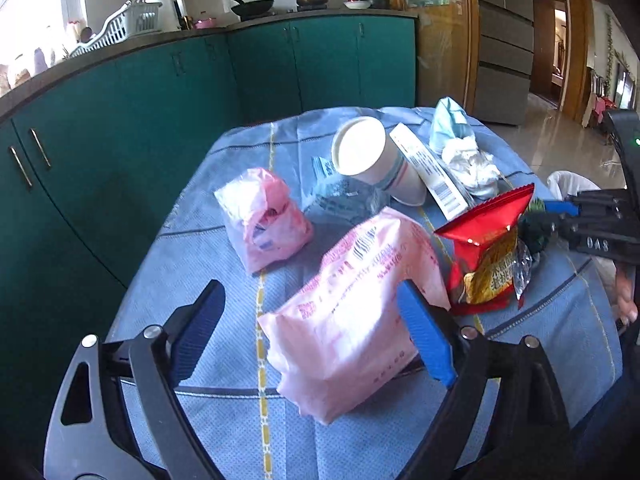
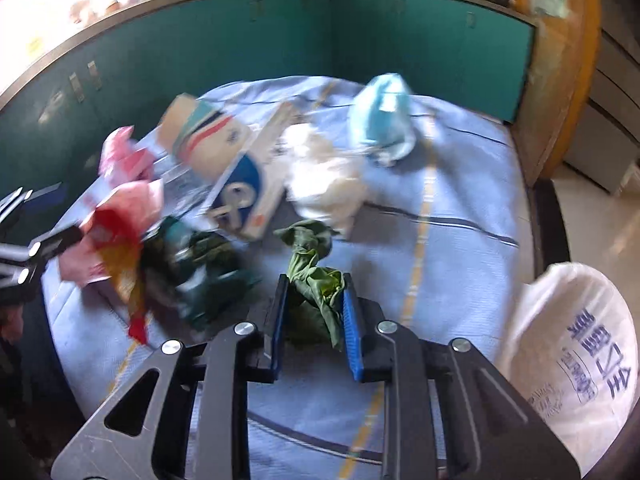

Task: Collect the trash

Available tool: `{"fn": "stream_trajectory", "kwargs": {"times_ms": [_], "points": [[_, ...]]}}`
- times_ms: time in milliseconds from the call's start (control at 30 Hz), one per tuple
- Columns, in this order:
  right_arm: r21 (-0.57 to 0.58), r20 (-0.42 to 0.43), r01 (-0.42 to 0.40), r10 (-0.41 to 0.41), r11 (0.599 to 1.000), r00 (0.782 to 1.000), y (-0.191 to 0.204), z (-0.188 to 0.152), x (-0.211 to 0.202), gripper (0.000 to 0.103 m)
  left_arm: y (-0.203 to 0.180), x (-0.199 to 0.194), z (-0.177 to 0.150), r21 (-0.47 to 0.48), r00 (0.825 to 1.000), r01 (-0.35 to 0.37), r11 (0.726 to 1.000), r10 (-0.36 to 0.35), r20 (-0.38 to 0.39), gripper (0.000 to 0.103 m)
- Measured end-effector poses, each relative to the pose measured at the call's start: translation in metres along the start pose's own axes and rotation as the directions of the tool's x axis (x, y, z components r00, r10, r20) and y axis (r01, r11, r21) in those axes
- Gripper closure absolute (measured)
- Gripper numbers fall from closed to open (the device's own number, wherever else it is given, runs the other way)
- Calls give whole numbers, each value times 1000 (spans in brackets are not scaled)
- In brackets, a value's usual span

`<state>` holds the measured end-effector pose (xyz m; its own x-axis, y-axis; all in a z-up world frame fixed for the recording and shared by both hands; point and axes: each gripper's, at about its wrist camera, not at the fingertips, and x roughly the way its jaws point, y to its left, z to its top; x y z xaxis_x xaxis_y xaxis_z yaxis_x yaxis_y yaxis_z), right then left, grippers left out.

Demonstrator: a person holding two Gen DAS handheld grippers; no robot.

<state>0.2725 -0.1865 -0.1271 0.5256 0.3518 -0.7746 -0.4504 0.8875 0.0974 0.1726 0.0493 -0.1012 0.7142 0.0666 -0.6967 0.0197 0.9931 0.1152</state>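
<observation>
Trash lies on a table under a blue checked cloth. A large pink packet sits between the fingers of my left gripper, which is open; the left pad stands clear of it. My right gripper is shut on a crumpled green leafy scrap just above the cloth. Around them lie a small pink bag, a tipped paper cup, a long white box, a red snack bag, white tissue, a pale blue bag and a dark green wrapper.
A white plastic bag with blue print hangs at the table's right edge. Green kitchen cabinets curve behind the table, with pots and a dish rack on the counter. A glossy floor and a doorway lie to the right.
</observation>
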Motion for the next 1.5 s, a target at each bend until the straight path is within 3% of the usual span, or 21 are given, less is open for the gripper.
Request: {"fn": "stream_trajectory", "kwargs": {"times_ms": [67, 167, 267, 367, 433, 600, 700, 800, 1000, 1300, 1500], "points": [[28, -7, 22, -21, 999, 1000, -6, 1, 0, 76, -2, 4, -3, 5, 999, 21, 1000, -21, -31, 14], [53, 3, 47, -47, 998, 999, -7, 3, -1, 64, -7, 10, -7, 5, 996, 47, 999, -47, -82, 14], [61, 31, 33, -35, 998, 999, -8, 5, -7, 60, -18, 13, -13, 23, 987, 93, 995, -89, -134, 14], [64, 54, 36, -39, 997, 998, -10, 5, -13, 49, -29, 2, -16, 62, 981, 160, 985, -152, -120, 14], [66, 58, 36, -40, 997, 997, -10, 5, -15, 48, -34, -11, -16, 91, 979, 191, 977, -183, -85, 14], [70, 55, 41, -45, 997, 997, -12, 0, -18, 46, -34, -23, -12, 130, 991, 132, 983, -129, -31, 11], [56, 56, 45, -48, 997, 997, -8, 0, -18, 38, -25, -15, -8, 91, 990, 136, 987, -131, -59, 9], [41, 49, 55, -57, 998, 997, -5, 1, -15, 36, -22, -2, -7, 46, 980, 181, 982, -176, -96, 9], [38, 31, 90, -91, 995, 995, -6, -3, -10, 36, -29, 19, -13, 31, 969, 205, 978, -199, -149, 9], [-4, 2, 156, -156, 988, 988, -2, -7, -1, 36, -37, 33, -10, 50, 975, 154, 987, -144, -169, 8], [-27, -7, 128, -128, 991, 992, 7, -7, 4, 36, -34, 32, -11, 43, 977, 145, 989, -136, -167, 18]]}}
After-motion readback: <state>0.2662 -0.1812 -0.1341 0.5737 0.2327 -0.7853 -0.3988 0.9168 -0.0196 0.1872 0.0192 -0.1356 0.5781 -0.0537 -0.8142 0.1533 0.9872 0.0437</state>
